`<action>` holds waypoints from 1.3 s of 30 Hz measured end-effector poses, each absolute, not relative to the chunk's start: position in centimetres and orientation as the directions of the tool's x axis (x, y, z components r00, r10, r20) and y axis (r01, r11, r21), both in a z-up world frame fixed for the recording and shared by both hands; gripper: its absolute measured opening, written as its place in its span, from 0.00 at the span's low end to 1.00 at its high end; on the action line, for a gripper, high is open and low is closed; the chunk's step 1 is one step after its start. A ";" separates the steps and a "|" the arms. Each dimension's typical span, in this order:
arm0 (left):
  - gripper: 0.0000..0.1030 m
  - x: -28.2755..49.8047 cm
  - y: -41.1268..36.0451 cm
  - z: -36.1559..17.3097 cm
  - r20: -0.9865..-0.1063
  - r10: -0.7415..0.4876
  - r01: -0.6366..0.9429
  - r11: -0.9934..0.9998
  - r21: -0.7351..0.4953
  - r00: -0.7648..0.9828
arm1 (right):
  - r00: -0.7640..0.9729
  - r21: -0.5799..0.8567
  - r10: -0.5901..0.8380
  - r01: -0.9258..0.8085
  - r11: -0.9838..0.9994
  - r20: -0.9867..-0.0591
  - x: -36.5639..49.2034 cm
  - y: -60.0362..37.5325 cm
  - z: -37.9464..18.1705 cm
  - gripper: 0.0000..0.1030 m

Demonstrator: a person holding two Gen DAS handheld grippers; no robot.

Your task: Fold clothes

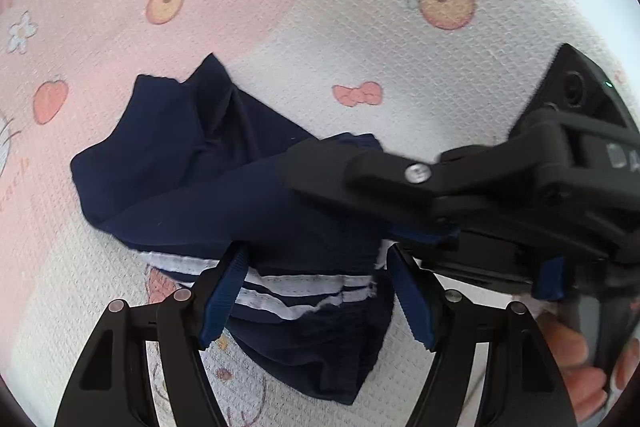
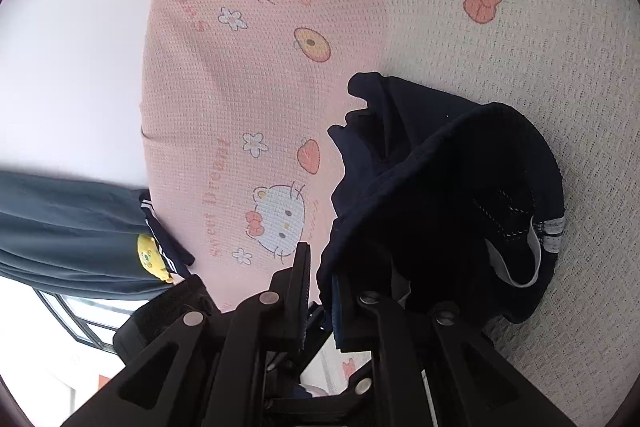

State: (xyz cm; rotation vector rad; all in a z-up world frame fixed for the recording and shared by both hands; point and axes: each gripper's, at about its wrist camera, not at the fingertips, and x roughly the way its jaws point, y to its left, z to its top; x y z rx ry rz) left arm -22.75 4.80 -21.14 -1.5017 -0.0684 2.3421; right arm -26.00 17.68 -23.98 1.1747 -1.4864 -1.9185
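Two tongs over navy shorts (image 1: 208, 187) on a pink cartoon blanket (image 1: 120, 27), left tongs (image 1: 316, 291) spread astride the white-striped hem, right tongs (image 2: 320, 291) pinching the shorts' edge

Navy garment (image 1: 200, 163), soft knit, white double stripes (image 1: 296, 291) along one edge. Crumpled, partly bunched, not flat. Lies on the pink-and-white cartoon-print bedsheet (image 1: 360, 39), just beside the printed orange bow (image 1: 357, 94). One end raised off the sheet, hanging in loose folds; in the right wrist view its dark inner side (image 2: 460, 195) gapes open, striped cuff turned over.
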 end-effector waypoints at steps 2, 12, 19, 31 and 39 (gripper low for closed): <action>0.39 -22.9 4.4 -21.7 -0.874 0.349 -0.238 -0.930 -0.279 -0.338 | -0.548 0.934 -0.759 -0.150 -0.324 -0.352 -25.8 18.0 -23.9 0.08; 0.14 -21.4 2.6 -20.9 -0.844 0.418 -0.193 -0.908 -0.372 -0.336 | -0.557 0.896 -0.719 -0.117 -0.428 -0.416 -23.7 17.4 -23.1 0.64; 0.14 -19.6 1.0 -20.6 -0.821 0.464 -0.160 -0.886 -0.436 -0.332 | -0.582 0.900 -0.707 -0.109 -0.422 -0.402 -21.3 16.3 -23.7 0.65; 0.14 -15.1 -1.3 -20.3 -0.783 0.537 -0.071 -0.836 -0.545 -0.313 | -0.590 0.900 -0.687 -0.190 -0.392 -0.424 -16.4 17.3 -24.8 0.65; 0.14 -13.0 1.0 -19.8 -0.795 0.533 -0.103 -0.843 -0.528 -0.291 | -0.590 0.888 -0.682 -0.147 -0.436 -0.432 -13.6 17.3 -23.5 0.69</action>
